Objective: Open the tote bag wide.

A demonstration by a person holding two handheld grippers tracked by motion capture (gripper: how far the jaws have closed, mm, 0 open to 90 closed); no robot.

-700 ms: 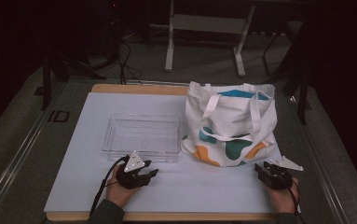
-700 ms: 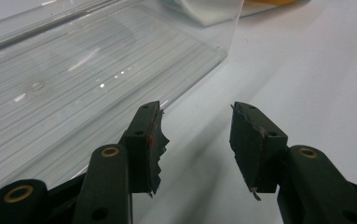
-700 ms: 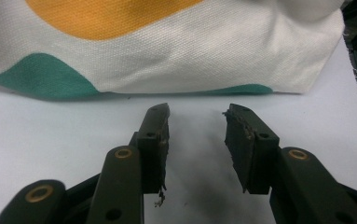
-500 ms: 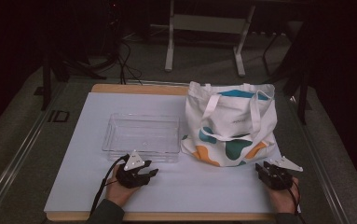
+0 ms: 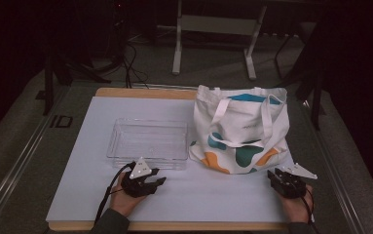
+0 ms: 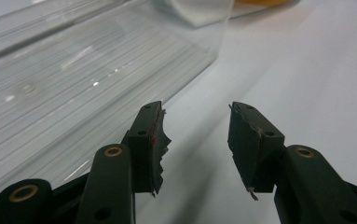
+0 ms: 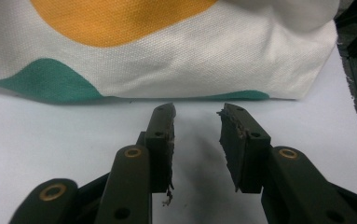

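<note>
Nothing had shifted since the earlier frames — both claws kept their places. A clear ribbed plastic tray point(image 5: 147, 142), long axis left-right, lay on the white surface point(image 5: 213, 195), just left of the canvas tote bag point(image 5: 242, 129). Before the tray the left claw point(image 5: 156, 179) lay low, jaws apart, empty; the right claw point(image 5: 273, 174) — below the bag's corner — likewise.

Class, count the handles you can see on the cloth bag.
2: both handles hang down the front of the bag, left and right. Others may be hidden behind.

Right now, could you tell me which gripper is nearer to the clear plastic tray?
Left. The left gripper sits just in front of the clear plastic tray; the right gripper sits in front of the tote bag, farther off.
</note>
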